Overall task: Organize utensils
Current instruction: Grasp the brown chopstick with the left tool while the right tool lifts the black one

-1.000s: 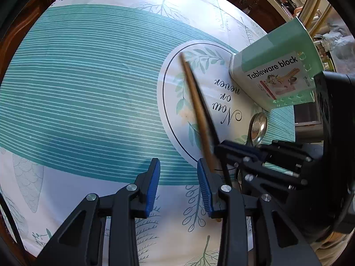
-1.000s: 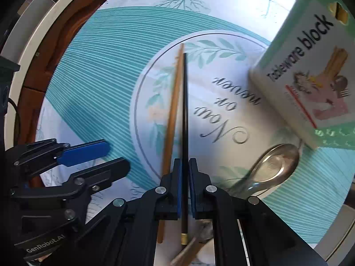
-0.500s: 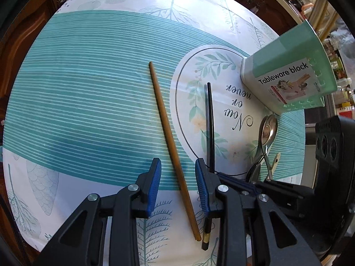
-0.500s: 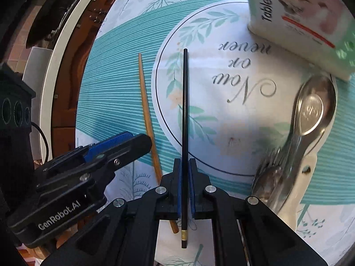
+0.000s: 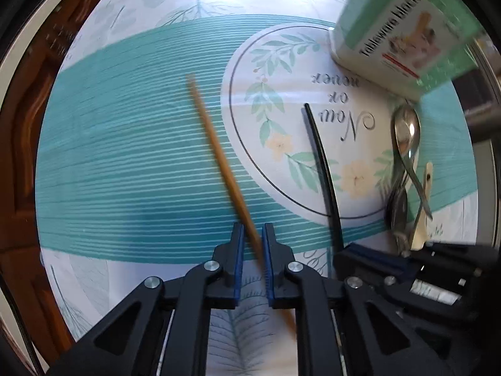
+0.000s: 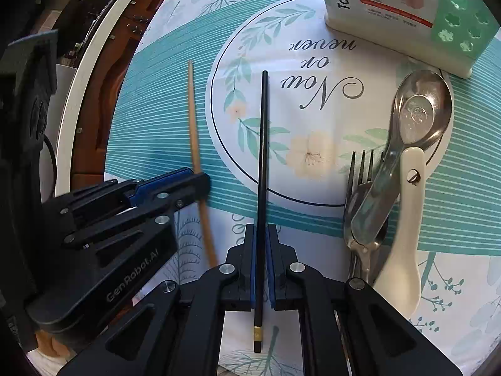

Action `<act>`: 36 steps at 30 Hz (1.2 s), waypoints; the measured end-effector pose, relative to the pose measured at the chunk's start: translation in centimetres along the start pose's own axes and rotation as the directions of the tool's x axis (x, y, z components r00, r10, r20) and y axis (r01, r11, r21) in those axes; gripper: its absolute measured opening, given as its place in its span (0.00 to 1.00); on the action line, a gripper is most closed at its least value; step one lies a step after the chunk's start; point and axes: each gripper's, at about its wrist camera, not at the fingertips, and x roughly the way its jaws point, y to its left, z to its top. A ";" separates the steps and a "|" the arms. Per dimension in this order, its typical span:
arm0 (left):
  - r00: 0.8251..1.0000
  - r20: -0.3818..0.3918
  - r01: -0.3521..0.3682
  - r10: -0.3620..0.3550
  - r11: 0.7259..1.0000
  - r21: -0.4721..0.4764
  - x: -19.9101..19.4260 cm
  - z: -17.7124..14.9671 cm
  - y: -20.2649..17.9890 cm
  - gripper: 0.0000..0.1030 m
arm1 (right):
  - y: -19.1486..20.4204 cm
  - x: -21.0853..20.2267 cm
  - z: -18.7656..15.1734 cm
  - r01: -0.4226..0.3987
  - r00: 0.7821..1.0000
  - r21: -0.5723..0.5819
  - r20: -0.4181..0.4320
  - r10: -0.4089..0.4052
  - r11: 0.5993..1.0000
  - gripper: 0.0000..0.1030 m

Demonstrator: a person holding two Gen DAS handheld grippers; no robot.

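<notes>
A round surface [image 6: 94, 72] under a teal-striped leafy cloth [image 5: 131, 144] carries everything here, with a green and white cutlery holder [image 6: 391, 9] standing at its far side. The left claw [image 5: 252, 244] is closing on the brown chopstick [image 5: 216, 150], which lies between its blue pads, one pad seemingly touching already; its far tip rests on the cloth's stripes. The right claw [image 6: 260, 244] is clenched on the black chopstick [image 6: 263, 144], which runs out straight over the printed circle. A metal spoon [image 6: 419, 109], a fork [image 6: 363, 169] and a white spoon [image 6: 404, 235] lie piled to the right, untouched. To do this step well, I would let the left pads seat squarely on the brown stick before lifting, keep both sticks parallel, then carry them to the holder with tips down.
</notes>
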 end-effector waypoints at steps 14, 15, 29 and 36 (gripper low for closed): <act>0.993 -0.114 -0.015 0.034 0.986 0.166 0.6 1.0 0.8 0.04 | 0.1 -0.2 -0.3 -0.015 1.000 -0.022 0.004 0.015 1.000 0.05; 0.992 -0.121 -0.016 0.037 0.985 0.170 0.7 1.1 0.8 0.04 | 0.2 -0.1 -0.2 -0.020 1.000 -0.019 0.005 0.021 1.000 0.05; 0.959 0.281 -0.017 -0.024 0.990 0.142 -5.9 -2.6 0.9 0.04 | -1.1 -6.8 -3.1 -0.181 0.936 -0.153 0.277 0.218 0.972 0.05; 0.883 0.466 -0.020 -0.056 0.987 0.157 -9.4 -3.5 -0.4 0.04 | -1.5 -10.9 -4.6 -0.175 0.867 -0.204 0.432 0.249 0.963 0.05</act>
